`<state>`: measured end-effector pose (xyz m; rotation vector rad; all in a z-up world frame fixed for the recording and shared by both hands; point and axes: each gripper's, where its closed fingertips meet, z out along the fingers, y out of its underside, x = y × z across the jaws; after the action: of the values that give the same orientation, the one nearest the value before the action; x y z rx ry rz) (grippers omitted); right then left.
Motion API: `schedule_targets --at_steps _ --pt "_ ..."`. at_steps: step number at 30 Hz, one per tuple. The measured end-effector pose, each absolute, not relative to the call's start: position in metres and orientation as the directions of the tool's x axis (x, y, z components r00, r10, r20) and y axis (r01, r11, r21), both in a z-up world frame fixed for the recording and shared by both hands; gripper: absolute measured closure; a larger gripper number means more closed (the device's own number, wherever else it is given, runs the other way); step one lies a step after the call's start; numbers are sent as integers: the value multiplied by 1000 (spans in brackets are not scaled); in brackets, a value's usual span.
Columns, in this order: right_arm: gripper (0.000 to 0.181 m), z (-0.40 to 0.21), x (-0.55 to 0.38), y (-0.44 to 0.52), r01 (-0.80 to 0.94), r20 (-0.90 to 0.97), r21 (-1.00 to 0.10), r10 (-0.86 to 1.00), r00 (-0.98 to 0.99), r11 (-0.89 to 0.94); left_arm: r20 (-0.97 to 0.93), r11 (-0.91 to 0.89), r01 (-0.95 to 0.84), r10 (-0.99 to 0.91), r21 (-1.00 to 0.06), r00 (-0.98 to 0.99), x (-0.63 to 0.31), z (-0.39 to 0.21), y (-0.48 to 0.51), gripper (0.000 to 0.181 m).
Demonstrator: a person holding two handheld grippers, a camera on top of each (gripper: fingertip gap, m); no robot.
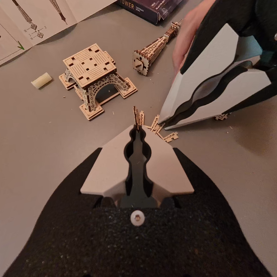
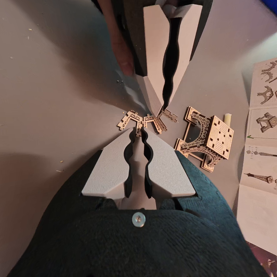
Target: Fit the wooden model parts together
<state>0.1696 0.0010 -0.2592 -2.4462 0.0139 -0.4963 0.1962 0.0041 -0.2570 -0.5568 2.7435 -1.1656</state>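
My left gripper (image 1: 137, 127) is shut on a thin wooden lattice piece (image 1: 136, 115) that stands upright from its tips. The right wrist view shows it coming in from the top (image 2: 161, 110) with that piece (image 2: 168, 116). My right gripper (image 2: 138, 130) has its jaws narrowly closed around one leg of a flat lattice piece (image 2: 138, 132) on the grey table. It shows at the right in the left wrist view (image 1: 163, 125). Other loose lattice pieces (image 2: 127, 119) (image 1: 170, 137) lie around both tips. The arched tower base (image 1: 91, 75) (image 2: 209, 139) stands nearby.
The tower's spire section (image 1: 151, 55) lies on its side behind the base. A pale wax block (image 1: 41, 80) (image 2: 227, 119), an instruction sheet (image 1: 22, 22) (image 2: 262, 134) and a dark box (image 1: 149, 9) border the area. A hand (image 1: 184, 45) holds the right gripper. Left and right tips are no more than a few centimetres apart. From either gripper's tips it is about 15 cm to the pale wax block (image 1: 41, 80). My right wrist view (image 2: 227, 120) looks at it from another angle.
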Motion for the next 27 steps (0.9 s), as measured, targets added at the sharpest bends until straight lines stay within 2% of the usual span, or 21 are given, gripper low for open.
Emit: schedule_targets --at_steps 11,15,18,24,26,27 --pt "178 -260 170 0 52 299 -608 -167 940 -793 25 663 -261 -343 -701 -939 193 -246 16 180" --pt "178 -259 170 0 44 288 -629 -180 941 -776 43 629 -147 -178 -764 -983 165 -218 6 181" --pt "177 -259 170 0 31 269 -660 -197 943 -751 -22 707 -84 -139 -702 -990 167 -234 -2 181" --pt "177 -260 170 0 40 287 -648 -195 938 -761 -99 811 -17 -92 -585 -991 173 -255 -7 181" --pt "177 -259 170 0 37 285 -656 -201 937 -754 -171 862 8 -91 -507 -981 182 -260 1 181" --pt "177 -260 170 0 36 282 -660 -204 937 -750 -180 861 25 -78 -508 -981 181 -258 0 181"
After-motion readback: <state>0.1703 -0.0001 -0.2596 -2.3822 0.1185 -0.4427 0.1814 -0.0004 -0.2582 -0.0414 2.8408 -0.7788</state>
